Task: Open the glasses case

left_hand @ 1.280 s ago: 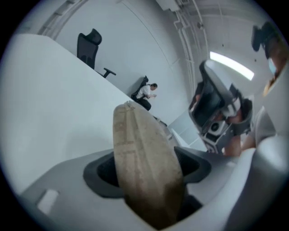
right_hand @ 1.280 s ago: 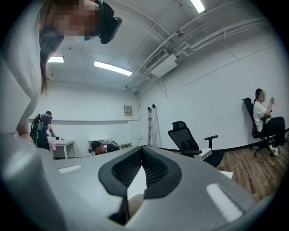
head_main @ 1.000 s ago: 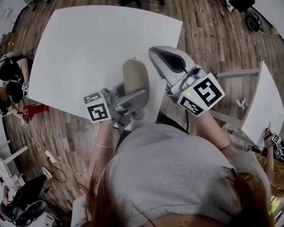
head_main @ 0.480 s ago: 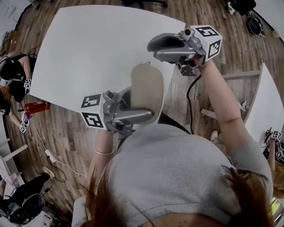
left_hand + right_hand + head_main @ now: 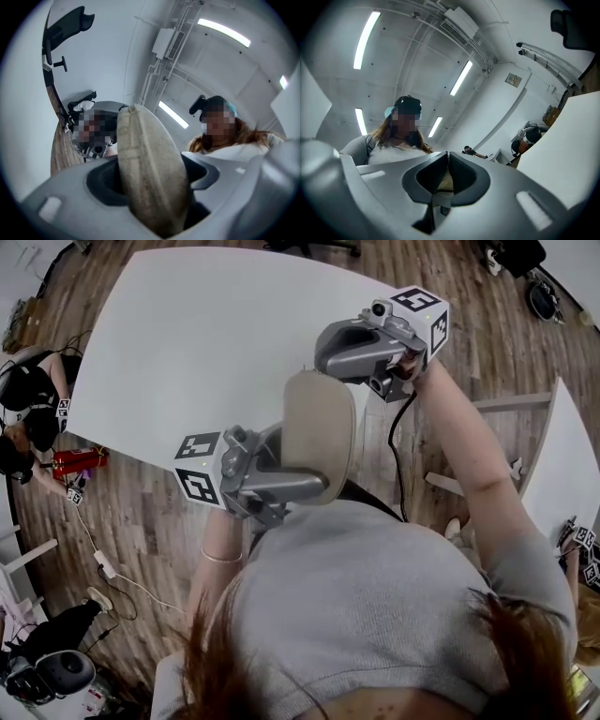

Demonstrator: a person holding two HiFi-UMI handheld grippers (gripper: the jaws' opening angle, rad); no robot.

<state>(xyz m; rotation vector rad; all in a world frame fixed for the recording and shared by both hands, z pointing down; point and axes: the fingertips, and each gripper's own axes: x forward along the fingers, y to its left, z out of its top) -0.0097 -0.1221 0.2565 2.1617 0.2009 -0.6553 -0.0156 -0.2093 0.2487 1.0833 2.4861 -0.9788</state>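
The left gripper [image 5: 307,465], jaws wide, clamps the near half of the beige glasses case [image 5: 320,413], raised over the near edge of the white table [image 5: 187,334]. The right gripper [image 5: 321,354], jaws together, sits at the case's far end. A beige sliver shows behind its tips.

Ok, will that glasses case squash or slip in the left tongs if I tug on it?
Probably stiff: the glasses case holds its domed oval shape with the left tongs clamped across it. Its beige cover looks textured, so slipping seems unlikely. Gripped near one end, it might pivot under a tug.
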